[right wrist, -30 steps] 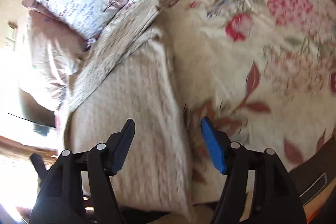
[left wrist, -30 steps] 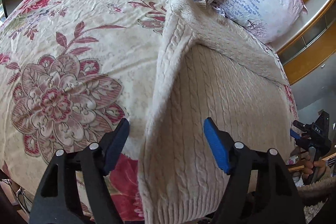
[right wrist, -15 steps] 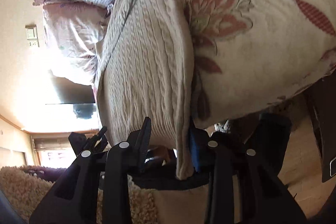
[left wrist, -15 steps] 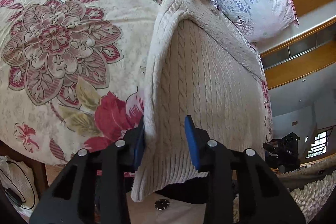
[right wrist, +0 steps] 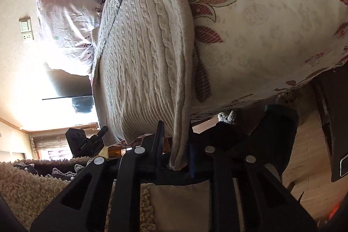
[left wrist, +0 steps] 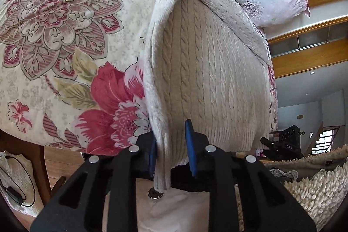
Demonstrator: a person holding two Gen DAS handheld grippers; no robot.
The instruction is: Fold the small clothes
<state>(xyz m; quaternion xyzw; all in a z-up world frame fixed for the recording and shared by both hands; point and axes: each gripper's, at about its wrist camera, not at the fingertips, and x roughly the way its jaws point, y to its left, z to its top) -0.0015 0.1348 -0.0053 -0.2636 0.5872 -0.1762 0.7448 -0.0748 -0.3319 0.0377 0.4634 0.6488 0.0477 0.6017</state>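
at the near edge of the floral bedspread (left wrist: 65, 40), left gripper (left wrist: 171, 151) and right gripper (right wrist: 174, 151) have just closed, each now pinching a hem corner of the cream cable-knit sweater (left wrist: 206, 79) lying flat on the bed, whereas earlier both hovered open, so lifting to fold looks next.

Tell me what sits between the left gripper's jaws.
The cream cable-knit sweater's bottom-left hem corner, pinched by the left gripper as its jaws have just been closing; the left wrist view shows it.
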